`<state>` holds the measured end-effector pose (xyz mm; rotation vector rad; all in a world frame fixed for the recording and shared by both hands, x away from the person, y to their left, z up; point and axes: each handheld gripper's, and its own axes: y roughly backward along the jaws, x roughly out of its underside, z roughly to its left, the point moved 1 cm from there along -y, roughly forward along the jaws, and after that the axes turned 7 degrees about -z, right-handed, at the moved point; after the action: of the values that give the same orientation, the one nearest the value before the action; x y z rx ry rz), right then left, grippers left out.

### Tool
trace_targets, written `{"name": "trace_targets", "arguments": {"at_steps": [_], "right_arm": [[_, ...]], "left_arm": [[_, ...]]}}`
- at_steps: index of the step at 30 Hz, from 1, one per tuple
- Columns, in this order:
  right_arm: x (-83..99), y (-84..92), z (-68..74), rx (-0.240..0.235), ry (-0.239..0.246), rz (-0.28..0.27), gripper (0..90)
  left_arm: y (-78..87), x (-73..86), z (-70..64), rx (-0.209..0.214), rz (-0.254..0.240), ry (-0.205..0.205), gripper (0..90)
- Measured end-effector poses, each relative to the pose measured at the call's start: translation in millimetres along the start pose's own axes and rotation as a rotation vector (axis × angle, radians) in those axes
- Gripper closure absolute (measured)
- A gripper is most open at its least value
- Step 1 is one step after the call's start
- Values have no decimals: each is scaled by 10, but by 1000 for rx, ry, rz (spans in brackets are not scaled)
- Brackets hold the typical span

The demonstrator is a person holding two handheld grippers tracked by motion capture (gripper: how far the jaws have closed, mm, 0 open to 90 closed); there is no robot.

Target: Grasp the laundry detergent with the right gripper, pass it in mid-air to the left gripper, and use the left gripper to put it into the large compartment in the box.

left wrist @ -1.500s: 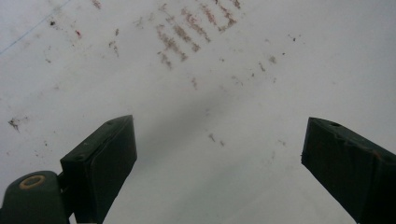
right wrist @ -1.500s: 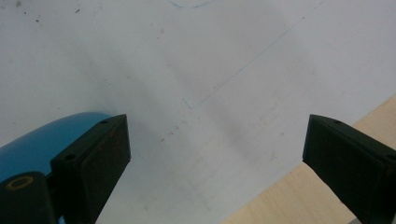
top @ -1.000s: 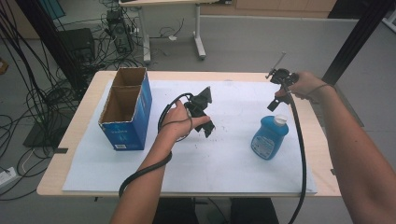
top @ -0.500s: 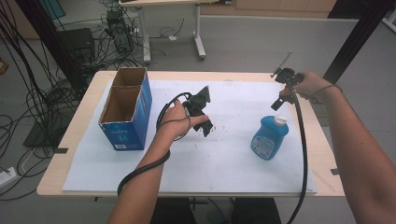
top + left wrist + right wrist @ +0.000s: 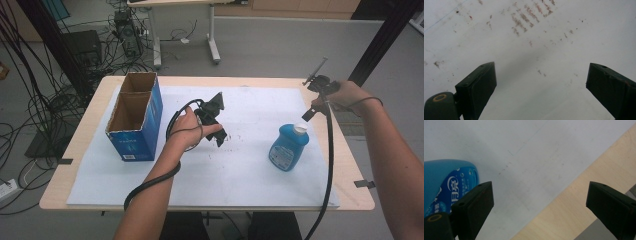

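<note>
on the white sheet [image 5: 250, 175] the blue bottle [image 5: 288, 146] is stood upright, unheld; the right gripper [image 5: 320, 95] is kept wide beside it for a grasp, the left gripper [image 5: 212, 117] wide and empty.

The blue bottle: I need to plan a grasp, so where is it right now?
In the high view the blue bottle lies on the white sheet at the table's right side, just below the right gripper and apart from the cardboard box.
</note>
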<state>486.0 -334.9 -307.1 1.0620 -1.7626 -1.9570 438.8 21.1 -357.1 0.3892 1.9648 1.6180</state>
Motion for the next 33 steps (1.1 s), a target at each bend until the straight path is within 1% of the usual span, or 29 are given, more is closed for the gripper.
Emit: {"name": "trace_targets", "arguments": {"at_steps": [2, 4, 7, 9, 12, 13, 14, 15, 19, 24, 25, 26, 28, 29, 33], "right_arm": [[60, 11, -17, -6, -4, -5, 80], [103, 31, -24, -3, -9, -7, 79], [139, 53, -33, -2, -9, -9, 78], [196, 90, -32, 8, -2, -6, 78], [244, 113, -26, 38, 8, 14, 78], [264, 119, -15, 41, 2, 16, 78], [277, 122, -11, 42, 5, 15, 78], [292, 124, -6, 44, 7, 16, 78], [355, 123, -1, 42, 3, 13, 79], [451, 111, 1, 66, 5, 7, 82], [480, 110, 1, 59, 2, 8, 88], [496, 108, 1, 55, 0, 5, 87], [542, 99, 1, 47, -7, -15, 86], [562, 97, 5, 45, -10, -19, 85], [635, 83, 39, 21, -9, -43, 85]], "left_arm": [[6, 0, 1, 0, -5, 3, 99], [21, 2, 10, 0, -6, 6, 99], [37, 7, 11, 2, -10, 10, 99], [48, 19, 15, 2, -17, 15, 99], [48, 42, 22, 0, -14, 18, 99], [48, 42, 22, 0, -14, 18, 99], [47, 52, 27, 2, -18, 26, 99], [53, 57, 30, 2, -13, 23, 99], [84, 76, 22, 2, -30, 29, 99], [105, 101, 13, 5, -42, 36, 98], [106, 106, 13, 6, -43, 37, 99], [105, 113, 11, 6, -45, 47, 99], [100, 128, 8, 1, -44, 44, 99], [96, 135, 2, 0, -46, 49, 98], [70, 187, -26, -6, -44, 48, 98]]}}
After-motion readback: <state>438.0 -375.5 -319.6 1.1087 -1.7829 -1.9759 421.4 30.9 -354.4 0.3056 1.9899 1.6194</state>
